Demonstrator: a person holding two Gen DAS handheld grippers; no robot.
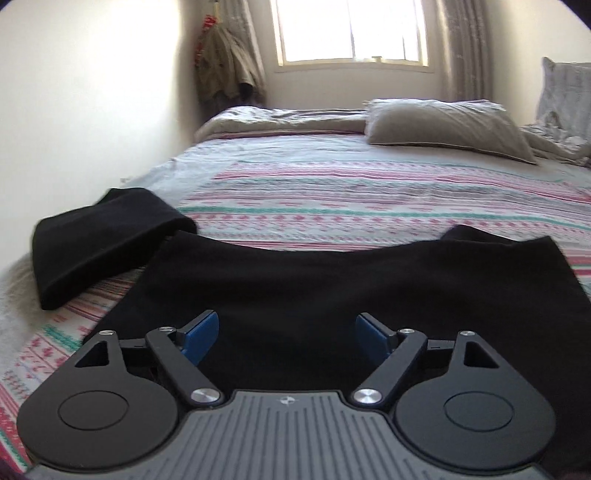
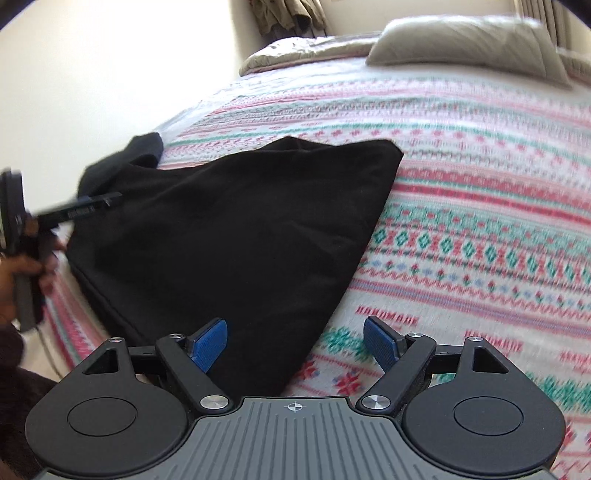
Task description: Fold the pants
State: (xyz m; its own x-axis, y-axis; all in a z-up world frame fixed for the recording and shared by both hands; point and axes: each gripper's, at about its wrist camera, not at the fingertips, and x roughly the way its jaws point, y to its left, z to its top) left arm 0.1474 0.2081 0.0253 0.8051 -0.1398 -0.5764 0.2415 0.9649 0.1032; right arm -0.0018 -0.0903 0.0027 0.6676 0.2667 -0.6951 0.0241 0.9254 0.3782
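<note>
Black pants (image 1: 295,288) lie flat on the patterned bedspread (image 1: 369,192), with one part folded over at the left (image 1: 103,243). My left gripper (image 1: 286,338) is open and empty, just above the near edge of the pants. In the right wrist view the pants (image 2: 240,229) spread from left to centre. My right gripper (image 2: 295,345) is open and empty, over the pants' right edge, one blue pad (image 2: 208,343) above the cloth and the other (image 2: 380,345) above the bedspread (image 2: 480,240). The left gripper also shows at the far left (image 2: 99,201), held in a hand.
A grey pillow (image 1: 443,125) and rumpled blanket (image 1: 277,118) lie at the head of the bed. A white wall (image 1: 92,92) runs along the bed's left side. A window (image 1: 351,29) with curtains and hanging clothes (image 1: 225,62) stand behind.
</note>
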